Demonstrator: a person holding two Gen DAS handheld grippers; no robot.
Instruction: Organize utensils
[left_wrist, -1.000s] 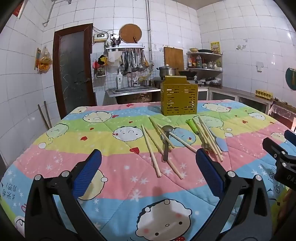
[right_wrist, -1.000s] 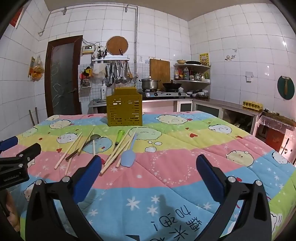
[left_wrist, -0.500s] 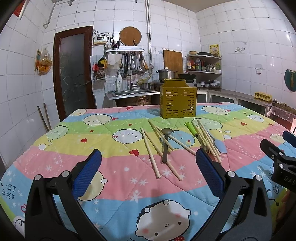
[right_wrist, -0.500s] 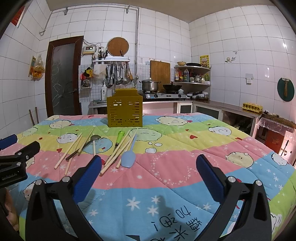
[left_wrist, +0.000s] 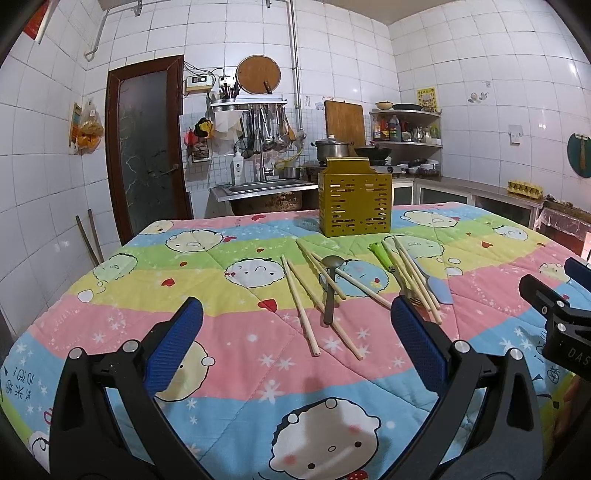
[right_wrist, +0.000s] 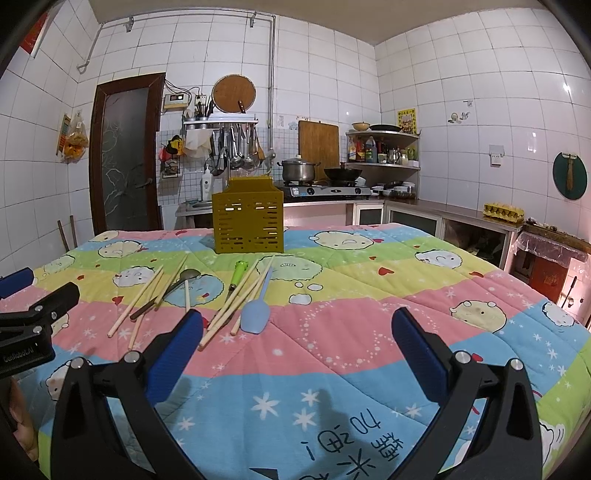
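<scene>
White-tiled kitchen walls surround a table under a cartoon quilt (left_wrist: 229, 332), with a sink and hanging ladles behind. From the left wrist view, the left gripper (left_wrist: 295, 332) hangs spread wide and empty, short of the yellow holder (left_wrist: 354, 197). In front of the holder lie loose chopsticks (left_wrist: 299, 301) and a metal spoon (left_wrist: 330, 282); nothing is sorted yet.

From the right wrist view, the right gripper (right_wrist: 295, 334) is likewise wide and empty. A blue spatula (right_wrist: 256, 312) and green-handled tool (right_wrist: 238, 275) lie nearer than the holder. Likely next: closing on one utensil.
</scene>
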